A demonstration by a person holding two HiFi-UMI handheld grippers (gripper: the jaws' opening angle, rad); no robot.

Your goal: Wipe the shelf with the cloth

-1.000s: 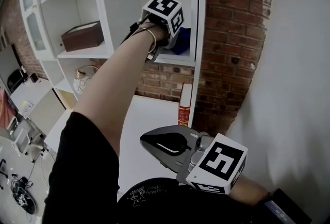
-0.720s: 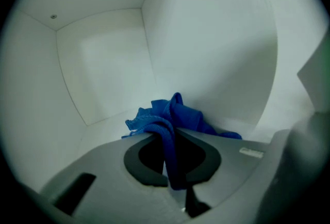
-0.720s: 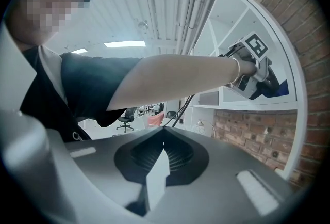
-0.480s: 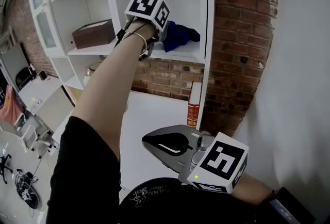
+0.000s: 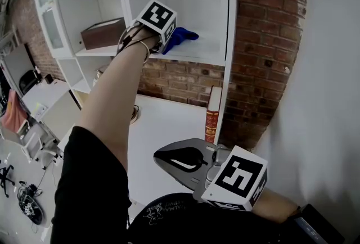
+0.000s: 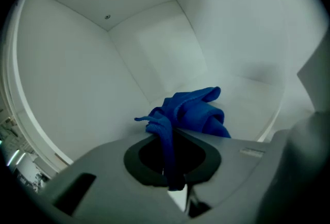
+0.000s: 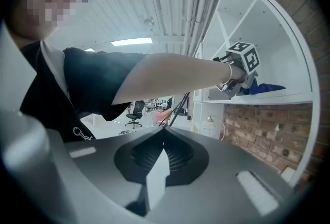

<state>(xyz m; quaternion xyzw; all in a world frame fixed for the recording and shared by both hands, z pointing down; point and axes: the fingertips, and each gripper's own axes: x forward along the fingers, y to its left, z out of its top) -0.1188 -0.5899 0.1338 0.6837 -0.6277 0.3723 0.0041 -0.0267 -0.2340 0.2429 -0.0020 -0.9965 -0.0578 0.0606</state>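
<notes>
The left gripper (image 6: 172, 169) is clamping a strand of the blue cloth (image 6: 192, 114), whose bunched bulk is lying just ahead of its jaws on the white shelf (image 5: 198, 58). Wiping appears to be under way, though nothing is showing how much of the board is done. Well below and to the right, the right gripper (image 5: 169, 157) is idling, jaws pressed together on nothing.

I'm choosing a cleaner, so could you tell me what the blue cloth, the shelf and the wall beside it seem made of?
Cloth: soft matte fabric, possibly microfibre; it bunches in limp folds.
Shelf: smooth white board, painted or laminated, probably wood-based; even, faintly satin surface.
Wall: rough red brick with pale mortar joints.
</notes>
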